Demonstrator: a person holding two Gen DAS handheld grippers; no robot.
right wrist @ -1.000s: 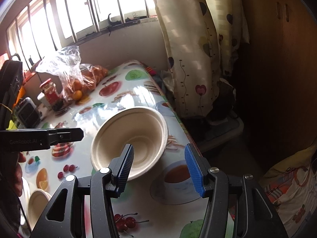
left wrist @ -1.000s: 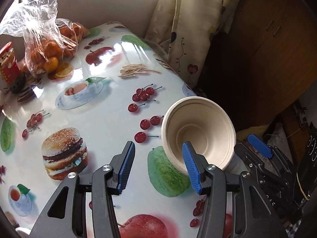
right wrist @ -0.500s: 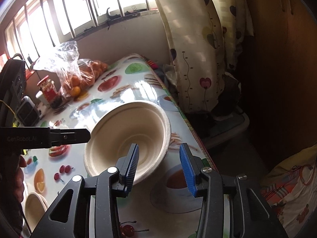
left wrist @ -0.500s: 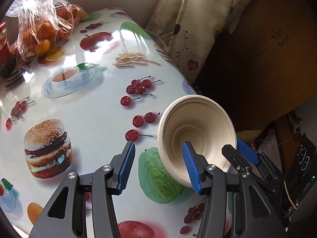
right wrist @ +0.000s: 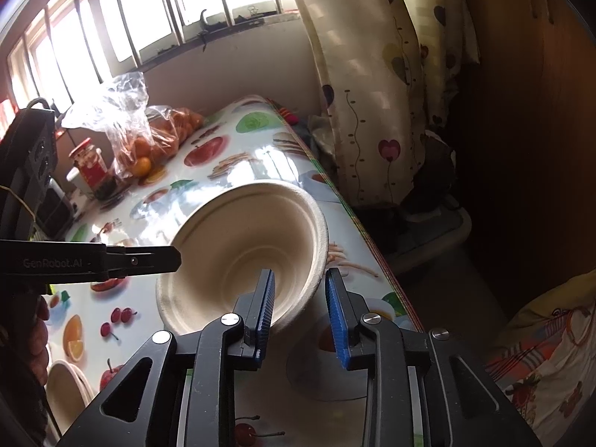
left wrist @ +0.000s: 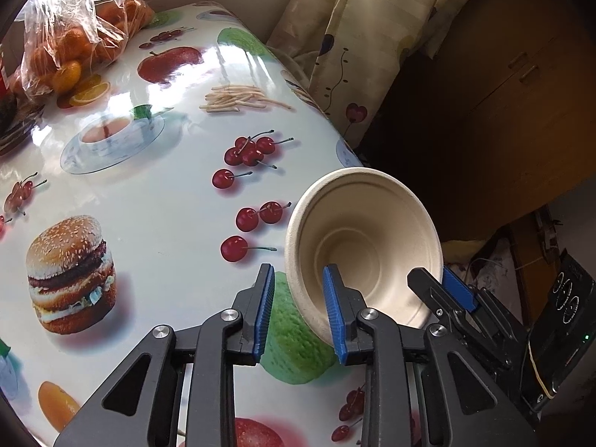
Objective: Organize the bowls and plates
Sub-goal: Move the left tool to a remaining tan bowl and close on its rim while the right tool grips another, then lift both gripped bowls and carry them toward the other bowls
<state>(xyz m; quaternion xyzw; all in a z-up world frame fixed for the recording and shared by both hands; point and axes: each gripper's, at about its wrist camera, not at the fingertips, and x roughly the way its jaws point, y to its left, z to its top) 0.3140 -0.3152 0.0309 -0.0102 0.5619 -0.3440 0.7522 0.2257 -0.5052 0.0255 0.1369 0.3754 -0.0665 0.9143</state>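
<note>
A beige paper bowl (left wrist: 357,246) is tipped on its side over the table's right edge, its mouth towards my left gripper (left wrist: 298,268). That gripper's jaws are closing astride the near rim: the right pad is inside the bowl and the left pad outside, with a slit still showing beside the wall. My right gripper (right wrist: 301,272) straddles the opposite rim of the bowl (right wrist: 238,246). Its jaws are closing too, with the left pad inside and a narrow gap at the outer pad. In the left wrist view its fingers (left wrist: 458,290) show behind the bowl.
The table (left wrist: 149,205) has a glossy cloth printed with food pictures. A bag of oranges (right wrist: 149,141) and a red jar (right wrist: 91,164) stand at the far end. Another beige bowl (right wrist: 63,391) sits near left. A curtain (right wrist: 372,93) and a dark cupboard lie beyond the right edge.
Both pairs of jaws have narrowed around the bowl's rim. The left gripper has dipped closer to the table. The bowl has tipped further towards the right wrist camera.
</note>
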